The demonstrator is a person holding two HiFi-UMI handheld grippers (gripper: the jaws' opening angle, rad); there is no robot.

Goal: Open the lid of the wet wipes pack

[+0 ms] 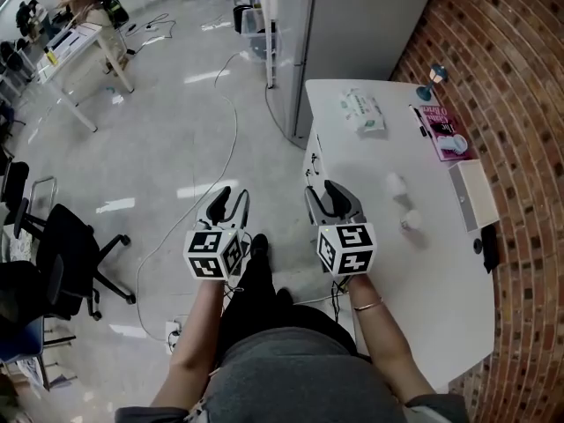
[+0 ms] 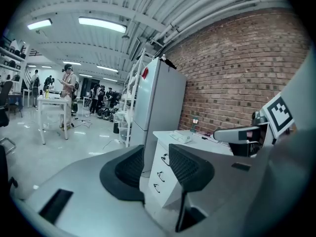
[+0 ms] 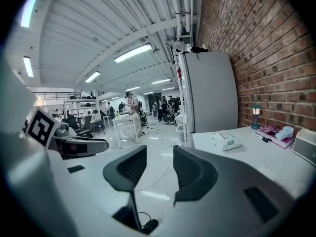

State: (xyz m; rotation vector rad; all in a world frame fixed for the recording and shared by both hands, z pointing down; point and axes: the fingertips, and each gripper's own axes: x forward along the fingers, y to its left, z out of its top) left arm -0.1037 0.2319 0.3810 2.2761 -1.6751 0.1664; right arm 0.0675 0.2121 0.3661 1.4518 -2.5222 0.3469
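wipes pack (image 1: 362, 113) lid indistinct (too small), small white item (image 1: 410, 221) blurred

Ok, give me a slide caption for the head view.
Left claw and right claw open, empty, short of the wet wipes pack on the white table.

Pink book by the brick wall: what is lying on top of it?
A small white object lies on the pink book, toward its nearer end; its kind is unclear. The cover beneath it is hidden.
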